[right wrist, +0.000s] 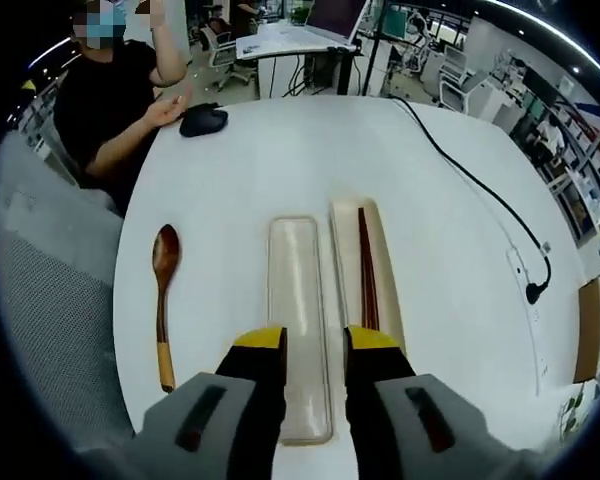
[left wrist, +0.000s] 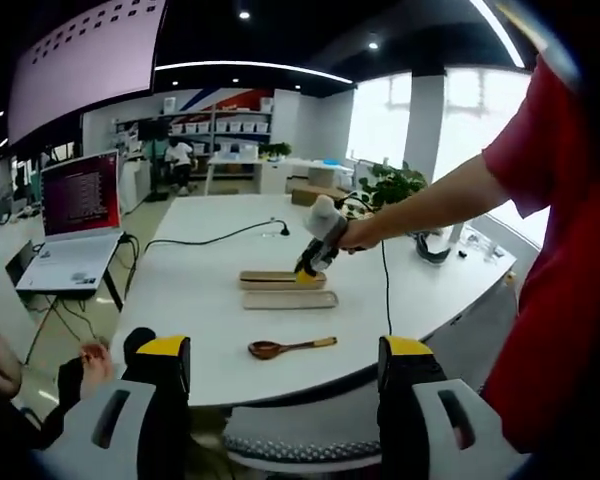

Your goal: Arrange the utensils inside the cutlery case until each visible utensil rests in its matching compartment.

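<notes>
A wooden spoon lies loose on the white table, apart from the case. The wooden case base holds dark chopsticks. Its translucent lid lies flat beside it. My right gripper hovers over the near ends of lid and base, jaws open with nothing between them. My left gripper is held back from the table edge, jaws wide open and empty, the spoon seen beyond them.
A black cable runs across the table to a plug. A black mouse lies by a seated person. A laptop stands on a side desk. A grey chair is at the table edge.
</notes>
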Motion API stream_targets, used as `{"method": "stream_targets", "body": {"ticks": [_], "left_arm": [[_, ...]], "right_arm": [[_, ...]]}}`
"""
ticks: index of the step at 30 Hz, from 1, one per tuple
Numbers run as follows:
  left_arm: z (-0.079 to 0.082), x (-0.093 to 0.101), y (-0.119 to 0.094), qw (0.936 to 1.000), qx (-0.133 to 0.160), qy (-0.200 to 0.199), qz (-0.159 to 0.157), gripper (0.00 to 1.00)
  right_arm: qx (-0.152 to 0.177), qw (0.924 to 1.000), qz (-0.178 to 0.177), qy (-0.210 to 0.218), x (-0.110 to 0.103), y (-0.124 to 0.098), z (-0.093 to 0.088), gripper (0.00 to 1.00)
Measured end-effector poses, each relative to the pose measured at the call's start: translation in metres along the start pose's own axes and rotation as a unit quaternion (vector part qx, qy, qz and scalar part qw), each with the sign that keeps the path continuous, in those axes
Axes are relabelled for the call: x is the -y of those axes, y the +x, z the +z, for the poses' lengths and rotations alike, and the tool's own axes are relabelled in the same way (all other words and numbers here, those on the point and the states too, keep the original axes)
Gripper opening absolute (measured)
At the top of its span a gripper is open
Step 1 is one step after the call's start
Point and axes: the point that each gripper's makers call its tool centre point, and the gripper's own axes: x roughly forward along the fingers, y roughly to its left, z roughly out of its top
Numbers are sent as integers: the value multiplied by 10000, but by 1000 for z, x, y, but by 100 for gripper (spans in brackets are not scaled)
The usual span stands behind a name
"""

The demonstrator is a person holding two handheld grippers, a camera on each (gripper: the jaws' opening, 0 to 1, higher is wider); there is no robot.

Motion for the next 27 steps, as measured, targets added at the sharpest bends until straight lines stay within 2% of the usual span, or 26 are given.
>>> {"method": "stream_targets", "body": {"ticks": [9,11,17,21,23,27], "left_arm": [[1,1,-5,9999,91,-60,134,79],[0,2,-6,9998,102,-50,141,79],[-4,3,-7,9997,104,-102,181,78],[-6,5,-7,9998,53,-79,191,78],[-7,4,-8,9998,38,-69,206,78],[-6,3,-9,9997,28,-55,238,78]], "right_arm": [[290,9994,93,-177,-17,6,7,28],[325,9992,100,-219,-28,5,10,27],[420,9983,332,-249,-51,21,8,27],[446,9971,467,-399,-77,26,6,31],[436,9964,578,-446,-80,31,5,35],[433,9959,617,-507,-93,37,4,34]]}}
